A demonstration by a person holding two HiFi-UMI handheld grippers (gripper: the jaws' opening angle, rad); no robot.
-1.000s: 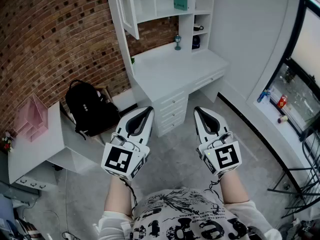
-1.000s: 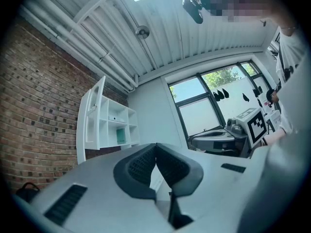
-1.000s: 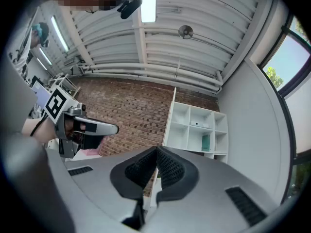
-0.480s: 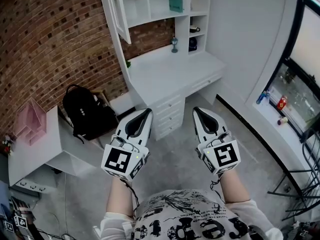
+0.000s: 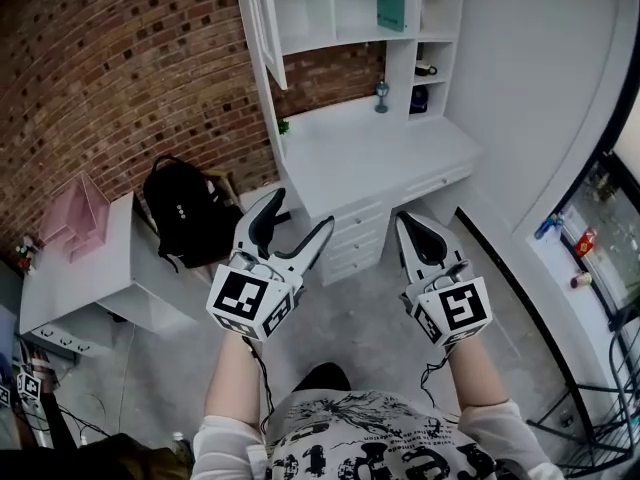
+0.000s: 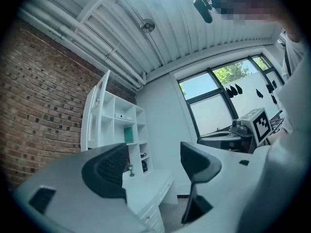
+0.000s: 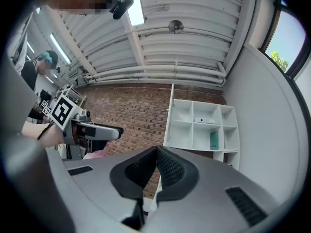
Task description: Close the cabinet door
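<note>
**Cabinet door.** The white-framed cabinet door (image 5: 266,26) stands open. It hangs at the left edge of the white open-shelf cabinet (image 5: 345,30) and projects out into the room, roughly square to the cabinet front. The cabinet sits on top of a white desk (image 5: 375,153), which is set against a red brick wall (image 5: 120,68). A teal book (image 5: 391,5) stands upright in one upper compartment.

**Left gripper.** The left gripper (image 5: 302,211) is a light grey unit with black ribbed pads. Its jaws are opening and stand wide apart. Nothing lies between them. The left gripper view shows only the distant desk and cabinet through the gap.

**Right gripper.** The right gripper (image 5: 403,221) is the same build. Its jaws are closed, pad against pad, and they hold nothing.

**Position.** The person holds both grippers side by side in front of the body. They are above the grey floor (image 5: 385,318) and just short of the white drawer stack (image 5: 352,238) under the desk. Both point towards the desk. Both are well apart from the cabinet door, and neither touches it.

**Surroundings.** A black backpack (image 5: 185,213) sits left of the desk, near the brick wall. Beside it stands a low white table (image 5: 85,283) that carries a pink rack (image 5: 78,211).
</note>
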